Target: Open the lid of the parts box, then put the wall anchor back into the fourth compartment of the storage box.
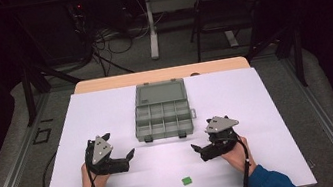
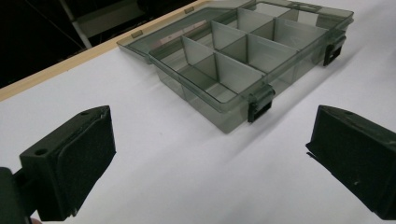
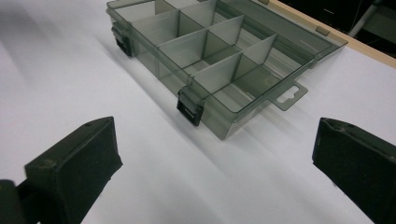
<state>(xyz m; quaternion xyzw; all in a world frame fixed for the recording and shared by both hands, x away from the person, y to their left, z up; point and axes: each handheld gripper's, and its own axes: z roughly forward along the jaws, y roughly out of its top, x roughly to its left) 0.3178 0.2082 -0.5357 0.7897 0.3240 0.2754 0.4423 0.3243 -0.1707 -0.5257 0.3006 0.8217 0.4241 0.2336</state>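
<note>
A grey see-through compartment box [image 1: 138, 126] lies open in the middle of the white tabletop [image 1: 101, 111], its lid folded flat toward the far edge. Its divided cells look empty in the left gripper view [image 2: 205, 105] and the right gripper view [image 3: 219, 120]. A small green piece [image 1: 186, 181] lies near the front edge, between my two hands. My left gripper [image 1: 118, 145] rests left of the box's front, open, with nothing between its jaws [image 2: 210, 154]. My right gripper [image 1: 203, 134] sits right of the box's front, open and empty too [image 3: 215, 158].
The wooden table edge [image 1: 161, 74] runs behind the white sheet. Beyond it stand a dark chair [image 1: 226, 3], a white table leg [image 1: 150, 25] and loose cables [image 1: 110, 41] on the floor. Two black latches [image 1: 148, 139] stick out of the box's front wall.
</note>
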